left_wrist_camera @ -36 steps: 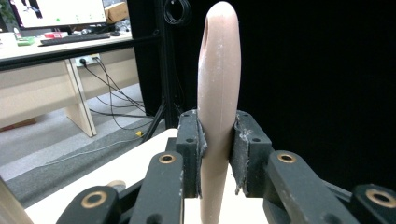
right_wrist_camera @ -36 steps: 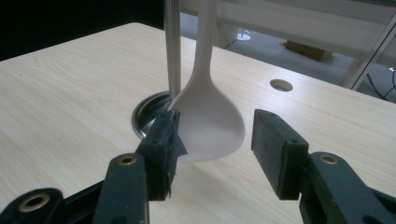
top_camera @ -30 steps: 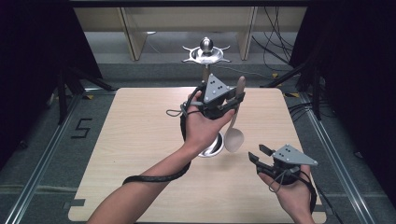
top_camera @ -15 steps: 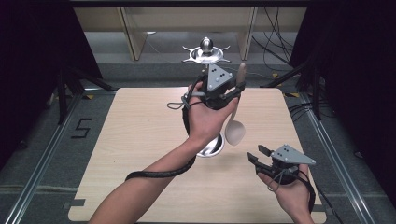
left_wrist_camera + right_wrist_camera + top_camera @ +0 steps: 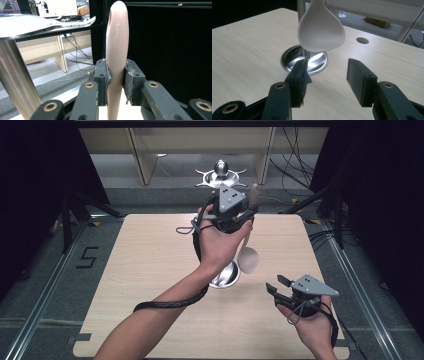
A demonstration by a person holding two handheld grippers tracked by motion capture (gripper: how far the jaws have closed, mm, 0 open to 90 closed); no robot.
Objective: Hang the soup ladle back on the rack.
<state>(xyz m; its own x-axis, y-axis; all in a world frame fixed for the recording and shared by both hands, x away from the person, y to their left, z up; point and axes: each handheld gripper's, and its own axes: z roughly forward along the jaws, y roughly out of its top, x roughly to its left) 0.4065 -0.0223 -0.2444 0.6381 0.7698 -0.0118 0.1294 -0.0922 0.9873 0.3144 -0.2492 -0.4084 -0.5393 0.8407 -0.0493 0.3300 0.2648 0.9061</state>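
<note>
Above the middle of the table [image 5: 150, 270], the pale spoon [image 5: 247, 257] hangs bowl-down, its handle clamped between the closed jaws of the left gripper [image 5: 250, 212]. Just below it stands the metal stand's round base [image 5: 225, 277]. The right gripper [image 5: 275, 284], jaws parted and empty, rests low nearby, apart from the spoon.
</note>
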